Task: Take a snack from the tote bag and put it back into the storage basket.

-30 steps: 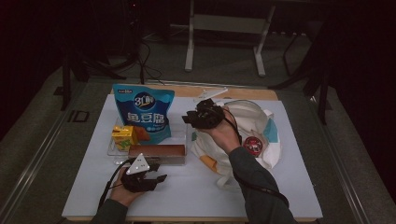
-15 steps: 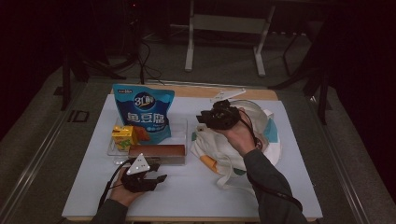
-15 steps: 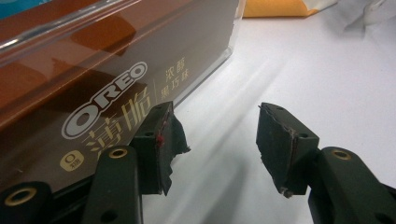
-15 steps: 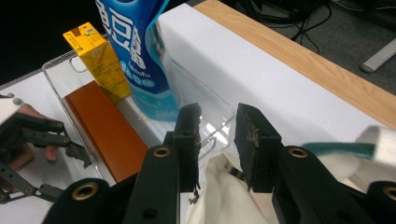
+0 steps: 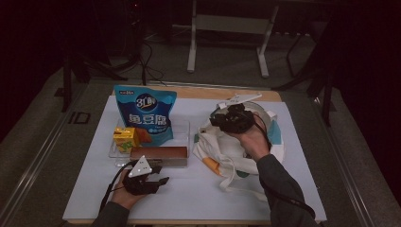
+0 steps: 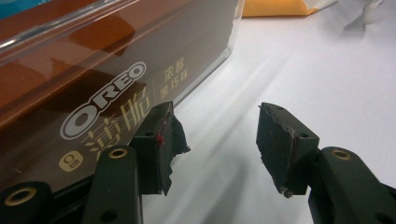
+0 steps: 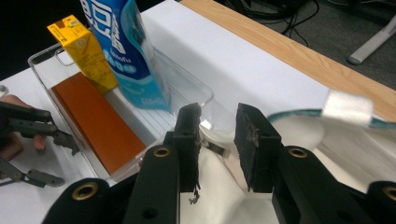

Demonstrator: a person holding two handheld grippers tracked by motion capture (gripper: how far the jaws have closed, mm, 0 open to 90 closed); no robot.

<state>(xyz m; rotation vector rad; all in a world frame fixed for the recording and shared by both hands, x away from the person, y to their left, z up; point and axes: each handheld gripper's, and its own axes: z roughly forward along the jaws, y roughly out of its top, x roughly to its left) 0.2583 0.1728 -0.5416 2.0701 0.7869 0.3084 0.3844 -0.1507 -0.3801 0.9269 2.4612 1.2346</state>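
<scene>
Left gripper [image 5: 163, 181], jaws apart and empty, rests just before the clear tray [image 5: 182, 124] — brown Oreo box [image 5: 159, 152] inside, its label cut off. Beyond, right gripper [image 5: 213, 118] hovers over the white bag [image 5: 222, 149]; whether its part-open jaws pinch cloth cannot be told.

Dim, grainy high view with dark surroundings; both gripper views brighter, softly blurred.
</scene>
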